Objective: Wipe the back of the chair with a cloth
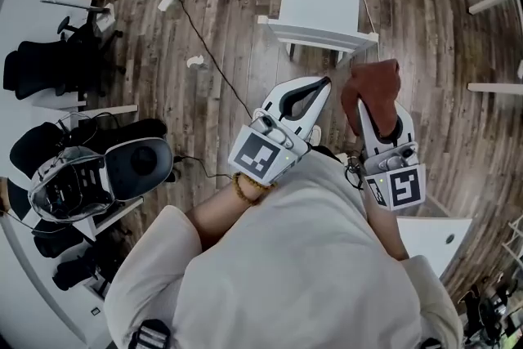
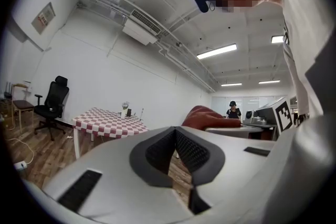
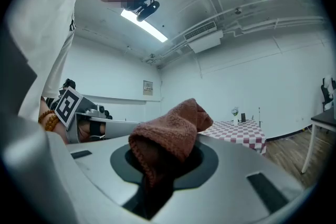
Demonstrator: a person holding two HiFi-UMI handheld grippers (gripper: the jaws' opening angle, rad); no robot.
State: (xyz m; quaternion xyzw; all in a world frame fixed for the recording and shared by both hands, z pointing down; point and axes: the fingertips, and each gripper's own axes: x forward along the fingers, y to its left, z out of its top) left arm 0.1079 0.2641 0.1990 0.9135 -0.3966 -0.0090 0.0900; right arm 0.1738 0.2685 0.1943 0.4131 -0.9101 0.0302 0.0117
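A white chair [image 1: 320, 6] stands on the floor ahead of you, apart from both grippers. Your right gripper [image 1: 368, 106] is clamped on a brown cloth [image 1: 372, 86], held in the air. Your left gripper [image 1: 325, 82] has its jaws together, empty. Wiping looks not yet begun: the cloth has to reach the chair's back.

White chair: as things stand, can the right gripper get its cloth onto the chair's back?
Probably yes. The right gripper, shut on the cloth, hangs near the chair, with only floor between them; reaching forward should do.
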